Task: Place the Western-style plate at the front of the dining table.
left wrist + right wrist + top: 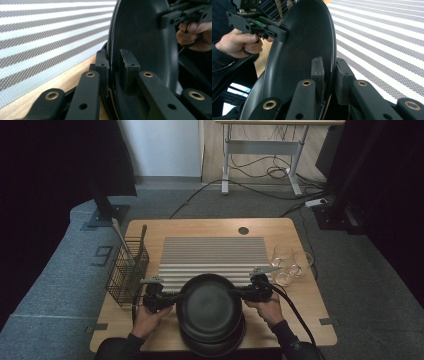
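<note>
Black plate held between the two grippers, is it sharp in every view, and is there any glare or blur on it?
High view: the black plate looks soft, its centre smeared, with a dull sheen. Left gripper view: the near jaws are crisp, the plate's face is dim, and the striped mat is bright and washed out. Right gripper view: the rim catches a pale highlight; the hand behind is slightly soft.

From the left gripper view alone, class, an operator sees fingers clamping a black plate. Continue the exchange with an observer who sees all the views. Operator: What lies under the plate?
Observer: In the high view, a stack of black plates sits below the plate.
Operator: What is left of the striped mat?
Observer: A wire basket stands beside the mat.
Operator: And to its right?
Observer: Clear glasses stand grouped at the mat's right edge.
</note>
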The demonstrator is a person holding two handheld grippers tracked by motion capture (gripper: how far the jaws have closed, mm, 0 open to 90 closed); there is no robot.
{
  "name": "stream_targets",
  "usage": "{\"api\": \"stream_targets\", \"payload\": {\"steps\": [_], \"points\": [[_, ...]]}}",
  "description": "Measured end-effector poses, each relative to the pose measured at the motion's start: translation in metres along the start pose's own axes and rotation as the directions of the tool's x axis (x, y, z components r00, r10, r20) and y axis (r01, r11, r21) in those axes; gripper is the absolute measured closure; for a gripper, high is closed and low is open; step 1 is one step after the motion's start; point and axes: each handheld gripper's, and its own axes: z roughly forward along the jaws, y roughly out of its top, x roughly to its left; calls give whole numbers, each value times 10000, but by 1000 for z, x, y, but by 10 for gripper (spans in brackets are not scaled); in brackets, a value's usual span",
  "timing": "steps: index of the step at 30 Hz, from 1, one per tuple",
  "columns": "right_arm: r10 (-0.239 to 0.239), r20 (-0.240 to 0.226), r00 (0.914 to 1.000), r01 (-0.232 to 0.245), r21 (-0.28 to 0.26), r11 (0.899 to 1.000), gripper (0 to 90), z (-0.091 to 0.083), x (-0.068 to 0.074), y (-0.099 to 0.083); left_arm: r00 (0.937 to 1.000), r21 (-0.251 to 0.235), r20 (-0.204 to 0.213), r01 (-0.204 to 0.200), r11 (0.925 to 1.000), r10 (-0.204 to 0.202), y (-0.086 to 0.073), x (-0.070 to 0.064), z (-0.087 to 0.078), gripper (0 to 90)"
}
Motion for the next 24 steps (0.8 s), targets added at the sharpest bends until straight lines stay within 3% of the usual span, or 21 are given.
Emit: {"api": "stream_targets", "payload": {"steps": [7,15,24], "points": [[-293,479,9984,289,94,9995,796,-10,-2,10,9957,-153,-410,-836,9964,830,22,-15,-2,822],[-194,712,9973,164,423,9990,777,-8,-9,12,9960,-392,-161,-883,9953,877,25,-8,3,834],[-178,957,9953,131,492,9987,767,-6,-11,14,9960,-490,-176,-888,9948,880,32,-6,4,837]]}}
